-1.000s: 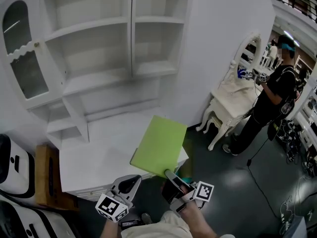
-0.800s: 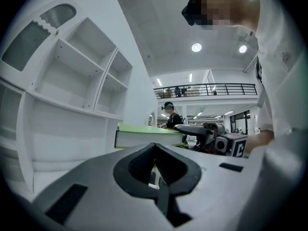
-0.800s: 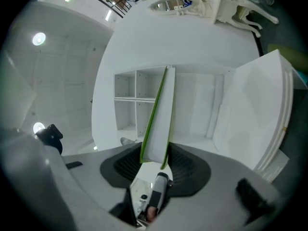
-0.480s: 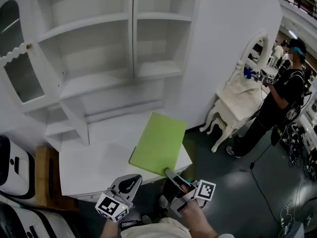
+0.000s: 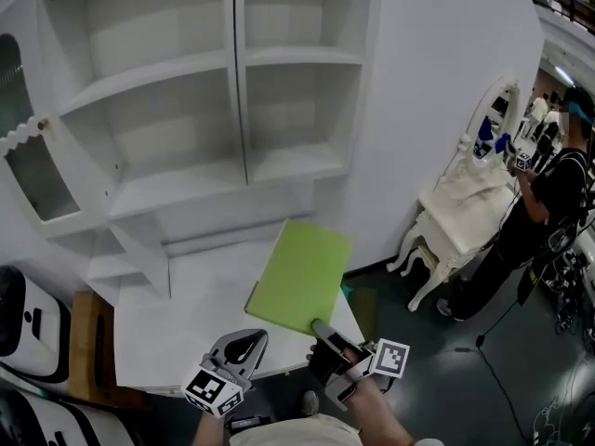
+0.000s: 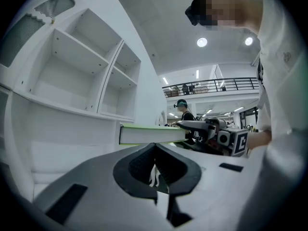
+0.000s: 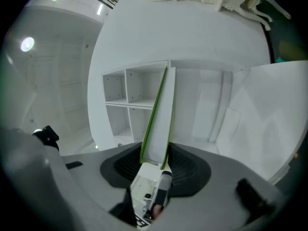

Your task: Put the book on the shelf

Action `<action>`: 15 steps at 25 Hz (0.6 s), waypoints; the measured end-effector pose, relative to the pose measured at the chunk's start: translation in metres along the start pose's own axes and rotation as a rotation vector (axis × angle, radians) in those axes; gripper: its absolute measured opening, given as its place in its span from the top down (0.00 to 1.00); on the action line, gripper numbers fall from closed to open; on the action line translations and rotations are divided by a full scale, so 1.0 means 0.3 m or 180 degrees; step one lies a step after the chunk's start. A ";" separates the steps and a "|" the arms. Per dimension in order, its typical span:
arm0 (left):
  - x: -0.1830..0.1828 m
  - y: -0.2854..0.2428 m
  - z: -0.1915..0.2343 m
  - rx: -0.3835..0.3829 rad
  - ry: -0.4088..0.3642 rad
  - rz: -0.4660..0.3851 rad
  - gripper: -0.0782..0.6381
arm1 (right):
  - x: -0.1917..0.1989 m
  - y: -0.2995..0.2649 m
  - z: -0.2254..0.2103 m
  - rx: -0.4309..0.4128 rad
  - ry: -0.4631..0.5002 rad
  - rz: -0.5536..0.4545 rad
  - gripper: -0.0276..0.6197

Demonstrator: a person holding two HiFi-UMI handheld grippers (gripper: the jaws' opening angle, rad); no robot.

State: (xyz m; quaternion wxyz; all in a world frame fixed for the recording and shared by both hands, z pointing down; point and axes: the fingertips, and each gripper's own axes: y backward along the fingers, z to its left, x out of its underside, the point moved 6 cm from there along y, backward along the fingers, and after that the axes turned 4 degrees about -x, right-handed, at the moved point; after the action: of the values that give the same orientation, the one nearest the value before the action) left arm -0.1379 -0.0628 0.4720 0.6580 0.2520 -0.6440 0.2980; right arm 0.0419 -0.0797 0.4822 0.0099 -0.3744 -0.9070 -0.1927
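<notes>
Shelf unit (image 5: pixel 232 110) sits larger and more square in the head view than a second ago; the bystander (image 5: pixel 548 203) and the white dressing table (image 5: pixel 460 216) have slid toward the right edge. Green book (image 5: pixel 300 275) keeps much the same place and tilt, so the person seems to have closed in rather than lifted

- Right gripper (image 5: pixel 325 331): jaws clamped on the book's near corner; from its own view the book (image 7: pixel 159 124) runs edge-on up between the pads, toward the open compartments
- Left gripper (image 5: pixel 244 347): jaws together, nothing between them, low beside the right one; its view shows the book (image 6: pixel 151 134) roughly level, page edge outward
- Book is in the air over the white desk top (image 5: pixel 186 305), well below the shelf boards and touching neither

Step in hand, as I judge it: carrying the book to the shelf, placing not yet begun. Next move calls for raising it to a board, likely the lower right compartment (image 5: pixel 297 161), clearing the centre divider, then setting it down before letting go
</notes>
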 end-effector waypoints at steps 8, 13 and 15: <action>-0.052 -0.183 0.031 -0.0149 -0.0049 0.0000 0.88 | -0.208 -0.067 0.077 -0.0087 -0.0010 0.0120 0.70; -0.071 -0.271 0.031 -0.0248 -0.0089 -0.0004 0.88 | -0.297 -0.090 0.117 -0.0174 -0.0038 0.0230 0.70; -0.079 -0.297 0.023 -0.0257 -0.0091 0.0004 0.88 | -0.326 -0.097 0.123 -0.0197 -0.0056 0.0270 0.70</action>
State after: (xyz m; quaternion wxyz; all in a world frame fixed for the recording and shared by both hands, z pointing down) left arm -0.0788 -0.1313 0.4534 0.6581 0.2291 -0.6651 0.2686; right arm 0.0971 -0.1515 0.4223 -0.0015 -0.4143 -0.8839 -0.2168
